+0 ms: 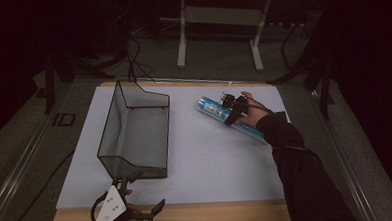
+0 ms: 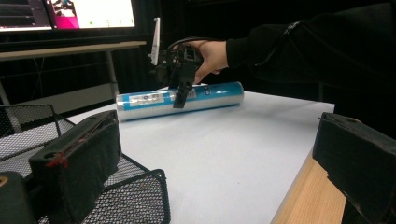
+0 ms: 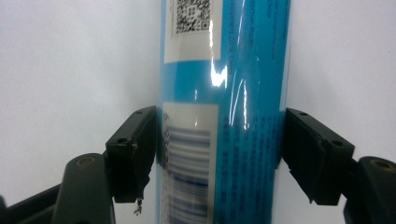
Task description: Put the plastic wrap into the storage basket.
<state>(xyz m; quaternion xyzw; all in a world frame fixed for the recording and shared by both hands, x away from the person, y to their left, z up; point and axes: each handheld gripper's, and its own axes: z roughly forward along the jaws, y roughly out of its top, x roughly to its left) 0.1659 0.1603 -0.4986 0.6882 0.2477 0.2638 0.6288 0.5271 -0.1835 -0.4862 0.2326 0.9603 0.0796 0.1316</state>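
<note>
A: Blue cylinder [image 1: 230, 118], was that what the right hand was on?

B: Yes. Going left to right: the left gripper [image 1: 137, 193] sat at the counter's near edge, jaws spread wide with nothing between them, just beside the near end of the black wire-mesh tray [image 1: 135, 133]. The cylinder lay on its side well right of the tray, toward the far right part of the white sheet [image 1: 211, 165].

A: And the right gripper [image 3: 219, 154]?

B: It straddled the cylinder across its middle, pads close on either flank. Whether they pressed or merely flanked it, I couldn't tell; the left pad looked to be touching the barcode label, the right had a thin gap.

A: Long axis?

B: It ran diagonally, from far-left to near-right, crosswise to the jaws. The right hand was clearly the nearer one; the left was well apart.

A: Surroundings?

B: Wooden counter [image 1: 188, 215] under the sheet, grey carpet, a metal-legged desk [image 1: 220, 19] behind, lit monitors [image 2: 70, 13], otherwise dark.
</note>
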